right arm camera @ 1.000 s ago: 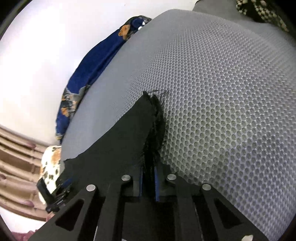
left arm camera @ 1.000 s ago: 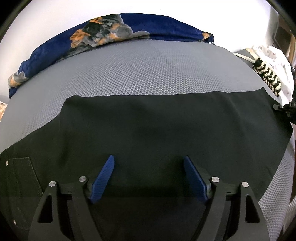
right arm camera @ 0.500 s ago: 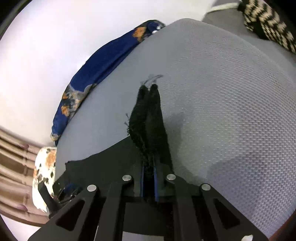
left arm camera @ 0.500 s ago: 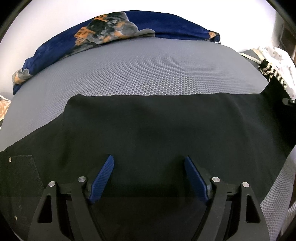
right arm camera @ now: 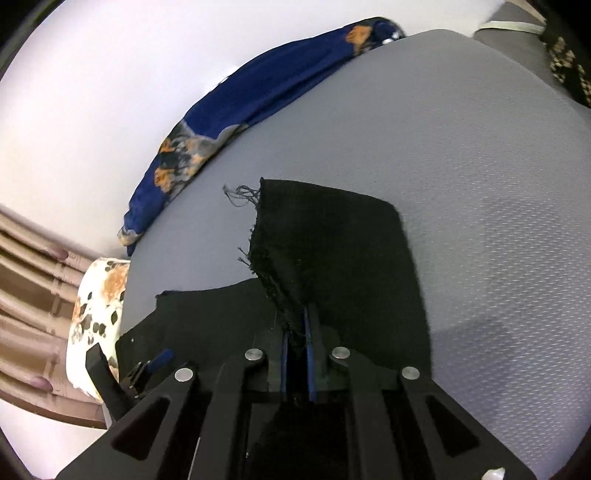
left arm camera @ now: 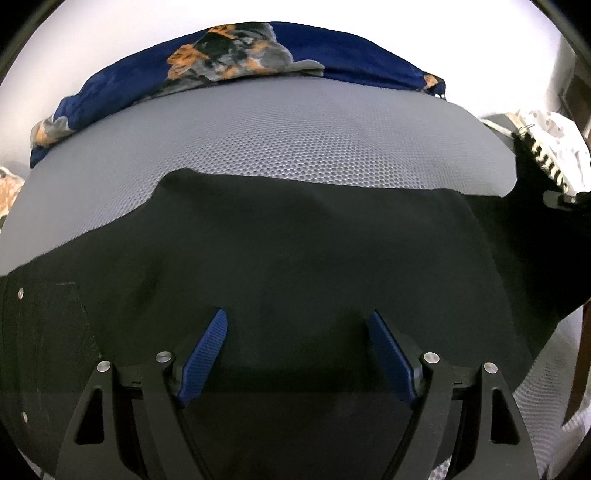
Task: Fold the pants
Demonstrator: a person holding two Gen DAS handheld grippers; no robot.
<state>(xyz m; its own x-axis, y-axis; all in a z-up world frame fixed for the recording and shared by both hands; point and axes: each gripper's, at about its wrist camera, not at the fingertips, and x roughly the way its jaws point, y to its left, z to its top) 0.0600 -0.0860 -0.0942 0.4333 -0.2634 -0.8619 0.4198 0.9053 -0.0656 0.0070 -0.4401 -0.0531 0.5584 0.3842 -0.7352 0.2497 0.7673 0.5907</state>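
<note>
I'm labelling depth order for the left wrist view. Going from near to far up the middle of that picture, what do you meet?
Left hand-held gripper with its jaws open → black pants → grey mesh surface → blue patterned cloth → white wall.

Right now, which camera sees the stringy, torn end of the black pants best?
The right wrist view. The frayed end of the black pants stands close to the lens, loose threads plain, clamped in the shut right gripper. The left wrist view shows the pants' broad flat body under the open left gripper; that lifted end is small and dark at its right edge.
</note>
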